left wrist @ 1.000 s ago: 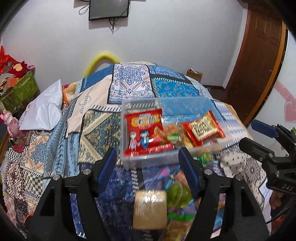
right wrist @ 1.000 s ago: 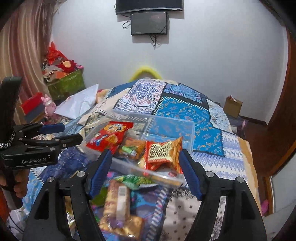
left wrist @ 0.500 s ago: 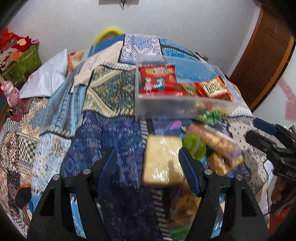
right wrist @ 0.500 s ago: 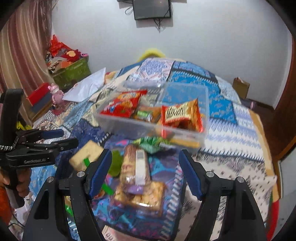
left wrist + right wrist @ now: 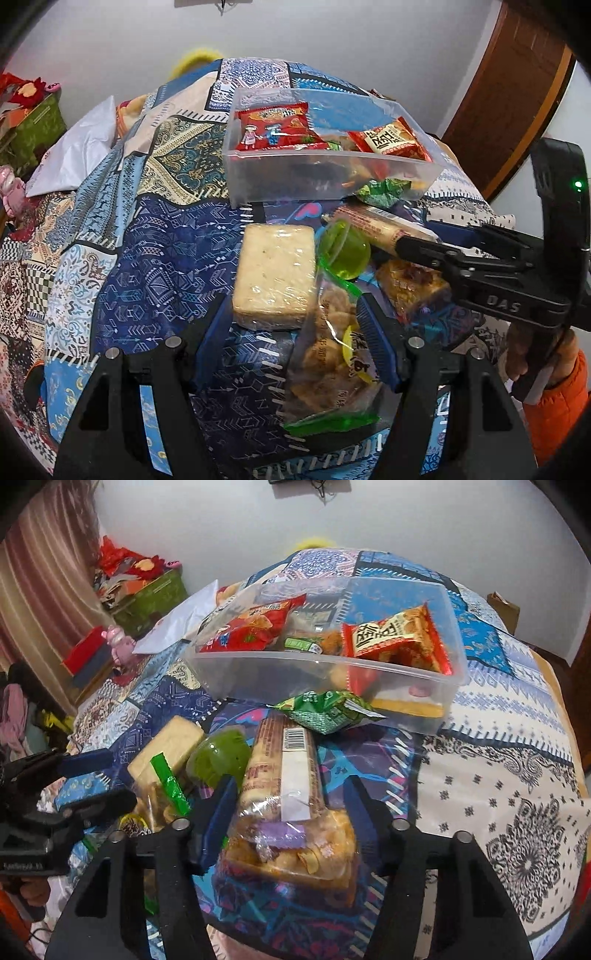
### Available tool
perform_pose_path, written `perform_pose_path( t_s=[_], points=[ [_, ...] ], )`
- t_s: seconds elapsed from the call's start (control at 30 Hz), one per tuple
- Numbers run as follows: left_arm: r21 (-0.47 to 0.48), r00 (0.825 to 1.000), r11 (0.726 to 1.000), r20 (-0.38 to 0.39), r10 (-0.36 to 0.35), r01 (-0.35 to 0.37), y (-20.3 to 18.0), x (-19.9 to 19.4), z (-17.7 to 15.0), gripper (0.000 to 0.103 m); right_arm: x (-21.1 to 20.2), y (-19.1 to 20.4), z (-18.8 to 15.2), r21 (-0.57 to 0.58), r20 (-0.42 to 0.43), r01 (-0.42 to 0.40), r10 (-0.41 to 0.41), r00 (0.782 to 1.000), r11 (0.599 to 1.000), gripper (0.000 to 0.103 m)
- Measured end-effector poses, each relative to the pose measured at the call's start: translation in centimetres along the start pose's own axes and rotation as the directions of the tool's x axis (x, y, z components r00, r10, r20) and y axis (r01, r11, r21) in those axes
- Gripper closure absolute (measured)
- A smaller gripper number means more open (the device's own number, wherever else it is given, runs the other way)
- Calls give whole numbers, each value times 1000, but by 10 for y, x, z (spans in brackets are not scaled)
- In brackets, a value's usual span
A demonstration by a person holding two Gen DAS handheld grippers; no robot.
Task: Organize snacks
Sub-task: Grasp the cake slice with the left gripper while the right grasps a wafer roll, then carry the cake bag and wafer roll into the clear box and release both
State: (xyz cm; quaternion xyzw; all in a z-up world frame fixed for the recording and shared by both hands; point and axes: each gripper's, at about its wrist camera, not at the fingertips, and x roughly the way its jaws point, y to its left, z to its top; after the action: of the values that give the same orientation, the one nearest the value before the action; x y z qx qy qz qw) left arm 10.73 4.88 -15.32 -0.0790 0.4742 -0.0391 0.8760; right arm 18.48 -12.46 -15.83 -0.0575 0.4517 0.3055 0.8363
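Observation:
A clear plastic box [image 5: 332, 177] [image 5: 452, 635] on the bed holds red snack bags. In front of it lies a loose pile: a wrapped beige cake block [image 5: 273, 273], a green jelly cup [image 5: 345, 254], a clear bag of fried snacks [image 5: 332, 365], a long biscuit roll [image 5: 284, 768] on a cookie pack [image 5: 295, 853], and a green packet [image 5: 325, 710]. My left gripper [image 5: 295, 332] is open, low over the cake block's near edge and the fried-snack bag. My right gripper [image 5: 291, 805] straddles the biscuit roll with its jaws closing; the pads do not press on it.
A patchwork quilt [image 5: 147, 240] covers the bed. A white bag [image 5: 77, 155] and a green box [image 5: 151, 598] of red items lie at the left. A wooden door [image 5: 517, 92] stands at the right. A hand in an orange sleeve [image 5: 554, 391] holds the right gripper.
Both grippers have come down toward the snack pile, so the box now sits higher in both views. The right jaws have narrowed around the biscuit roll.

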Motion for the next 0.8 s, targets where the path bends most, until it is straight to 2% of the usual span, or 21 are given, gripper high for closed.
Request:
perform_pose_path(
  t_s=[0.2,0.53,0.67,0.8],
  points=[
    [-4,1000,1000,-12,-20,20,-6,1,-4,34,2,6,1,-40,10,25,-25,1000,999,58],
    [14,997,999,-58,-49,50,-24,10,-19,34,-37,-2,-11,-20,80,56,-54,995,998,62],
    [3,996,999,-79,-40,41,-26,18,-25,34,-49,-4,-18,-19,92,60,-58,994,998,63],
    [-18,995,999,-85,-51,50,-25,22,-29,40,-54,-3,-27,-19,89,66,-64,994,998,63]
  ],
)
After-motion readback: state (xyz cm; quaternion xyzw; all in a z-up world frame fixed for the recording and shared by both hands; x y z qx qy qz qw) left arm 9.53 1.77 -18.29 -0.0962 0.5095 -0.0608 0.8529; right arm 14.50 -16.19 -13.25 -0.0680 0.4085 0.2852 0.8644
